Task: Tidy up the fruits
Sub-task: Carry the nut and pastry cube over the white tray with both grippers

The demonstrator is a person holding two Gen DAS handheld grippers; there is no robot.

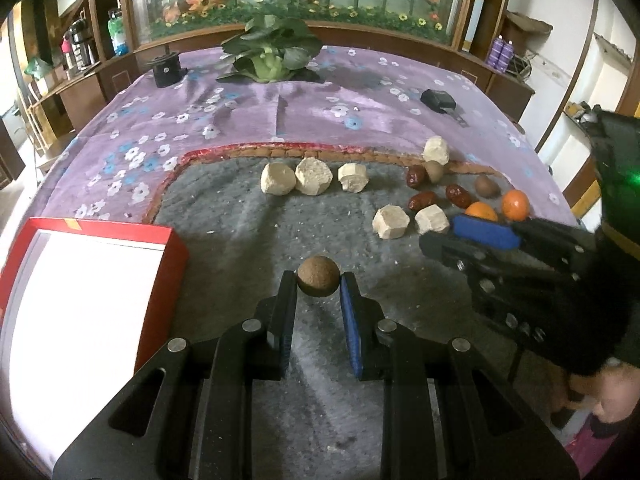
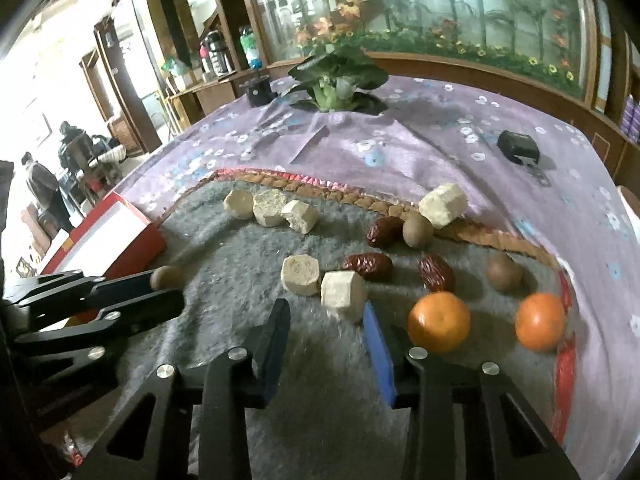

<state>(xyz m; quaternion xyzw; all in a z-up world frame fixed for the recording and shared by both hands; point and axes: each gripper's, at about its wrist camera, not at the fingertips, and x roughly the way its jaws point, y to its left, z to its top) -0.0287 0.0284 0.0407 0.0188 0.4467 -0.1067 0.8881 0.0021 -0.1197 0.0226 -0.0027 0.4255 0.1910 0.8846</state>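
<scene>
Grey mat (image 1: 248, 216) as the anchor. Red box (image 1: 176, 248) on its left edge. Left gripper (image 1: 319, 280) over the mat's near side, beside the box, clamped on a brown round fruit (image 1: 319, 282). Right gripper (image 2: 326, 312) toward the mat's right, jaws parted, pale block (image 2: 343, 294) between the tips, unpinched, orange (image 2: 439, 322) just beside.

Purple tablecloth (image 1: 312, 112) with white and blue flowers; grey mat (image 1: 248, 216) edged red and brown; red box (image 1: 176, 248), white inside; brown round fruit (image 1: 319, 278); cream blocks (image 1: 314, 175); dark red dates (image 2: 368, 266); orange tangerines (image 2: 439, 322); green leafy plant (image 1: 272, 46).
</scene>
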